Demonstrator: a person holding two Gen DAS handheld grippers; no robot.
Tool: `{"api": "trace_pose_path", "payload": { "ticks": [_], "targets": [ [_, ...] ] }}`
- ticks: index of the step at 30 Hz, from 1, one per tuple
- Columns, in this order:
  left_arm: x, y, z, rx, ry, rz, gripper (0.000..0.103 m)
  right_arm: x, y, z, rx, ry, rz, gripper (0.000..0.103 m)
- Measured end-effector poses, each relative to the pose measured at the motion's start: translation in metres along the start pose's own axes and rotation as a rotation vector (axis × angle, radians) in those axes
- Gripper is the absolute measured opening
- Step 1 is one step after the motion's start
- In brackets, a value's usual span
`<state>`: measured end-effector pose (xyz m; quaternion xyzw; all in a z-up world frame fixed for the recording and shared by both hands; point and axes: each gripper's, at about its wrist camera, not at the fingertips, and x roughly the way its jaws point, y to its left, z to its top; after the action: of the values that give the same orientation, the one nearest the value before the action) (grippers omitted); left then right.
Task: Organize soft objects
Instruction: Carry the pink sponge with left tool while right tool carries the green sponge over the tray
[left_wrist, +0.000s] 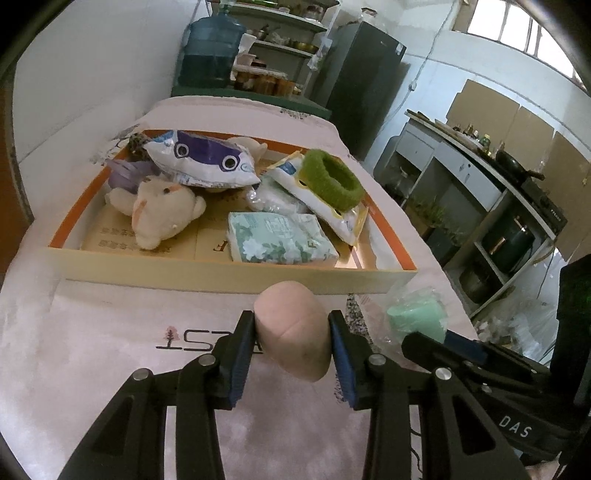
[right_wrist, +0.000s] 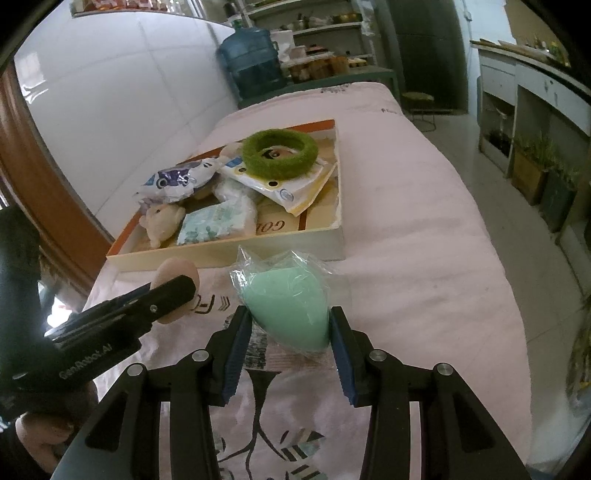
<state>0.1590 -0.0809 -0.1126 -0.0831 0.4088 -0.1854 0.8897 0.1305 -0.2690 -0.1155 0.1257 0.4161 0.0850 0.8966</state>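
My left tool (left_wrist: 291, 347) is clamped on a pink soft lump (left_wrist: 293, 328), holding it over the pink cloth (left_wrist: 110, 369) just short of the tray's (left_wrist: 221, 267) near wall. My right tool (right_wrist: 291, 339) has its blue pads (right_wrist: 236, 354) against a mint-green sponge in clear wrap (right_wrist: 291, 310), gripping it beside the other one. In the tray lie a cream plush toy (left_wrist: 162, 216), a floral tissue pack (left_wrist: 280, 240), a purple-and-white pouch (left_wrist: 207, 158), and a green fuzzy ring (left_wrist: 332, 177) resting on a white-and-yellow packet (left_wrist: 343, 218).
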Motion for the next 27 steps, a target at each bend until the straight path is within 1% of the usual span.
{"api": "trace_pose_path", "payload": {
  "ticks": [7, 17, 22, 27],
  "targets": [
    [-0.016, 0.005, 0.01, -0.013, -0.042, -0.006, 0.04, -0.006, 0.01, 0.007, -0.024, -0.014, -0.002, 0.044],
    [-0.042, 0.029, 0.029, -0.041, -0.123, 0.027, 0.04, -0.01, 0.035, 0.027, -0.085, -0.046, 0.009, 0.044],
    [-0.046, 0.039, 0.038, -0.055, -0.143, 0.036, 0.04, -0.008, 0.047, 0.037, -0.111, -0.058, 0.016, 0.044],
    [-0.046, 0.047, 0.045, -0.07, -0.15, 0.029, 0.04, -0.002, 0.058, 0.048, -0.129, -0.066, 0.02, 0.044]
  ]
}}
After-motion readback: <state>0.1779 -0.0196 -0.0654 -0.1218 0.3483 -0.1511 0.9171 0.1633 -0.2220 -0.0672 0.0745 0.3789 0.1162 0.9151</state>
